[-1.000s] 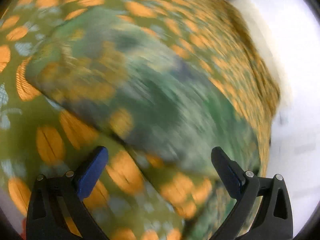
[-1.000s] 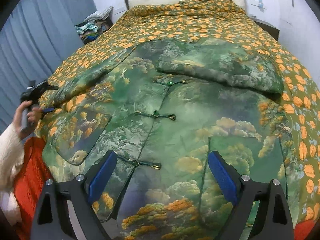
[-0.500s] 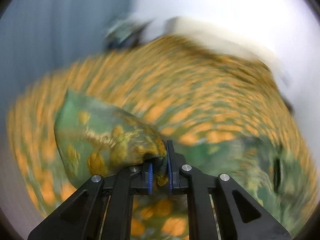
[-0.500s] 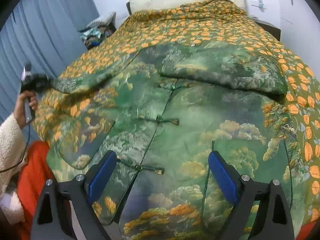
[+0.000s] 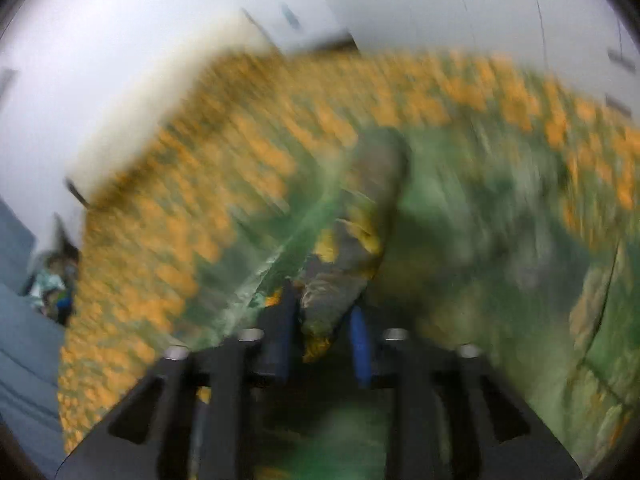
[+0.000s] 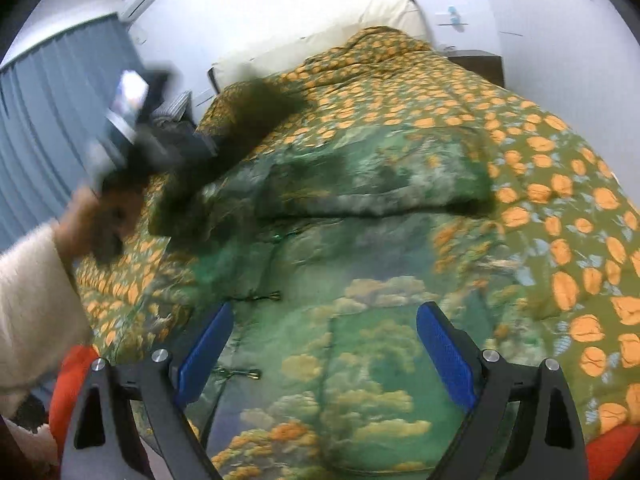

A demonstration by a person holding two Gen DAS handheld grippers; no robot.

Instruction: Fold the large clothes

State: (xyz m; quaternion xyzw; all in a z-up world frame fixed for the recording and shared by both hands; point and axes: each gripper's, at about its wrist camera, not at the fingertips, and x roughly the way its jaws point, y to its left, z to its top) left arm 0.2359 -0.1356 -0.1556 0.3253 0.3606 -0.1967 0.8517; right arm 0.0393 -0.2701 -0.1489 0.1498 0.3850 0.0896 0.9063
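A large padded green jacket [image 6: 360, 360] with a cloud-and-tree print lies face up on the orange-spotted bedspread [image 6: 560, 200]. One sleeve [image 6: 372, 184] lies folded across its chest. In the right wrist view the other sleeve [image 6: 256, 120] hangs blurred in the air above the jacket's left shoulder, at my left gripper [image 6: 160, 148]. In the left wrist view, that sleeve's cuff [image 5: 352, 240] sits between the jaws of my left gripper [image 5: 320, 308], which are opening and stand apart around it. My right gripper [image 6: 324, 320] hovers open over the jacket's lower front, with nothing between its fingers.
A person's hand [image 6: 92, 208] in a fuzzy white sleeve [image 6: 36, 288] holds the left gripper. Grey-blue curtains [image 6: 52, 120] hang on the left. A pillow [image 6: 396, 16] and a dark nightstand [image 6: 476, 60] are at the bed's head. Red cloth [image 6: 72, 380] shows at the near edge.
My left gripper shut on the sleeve cuff at the bed's left side, lifted it and swung it over the jacket; its jaws now stand apart. My right gripper shifted along the jacket, still open.
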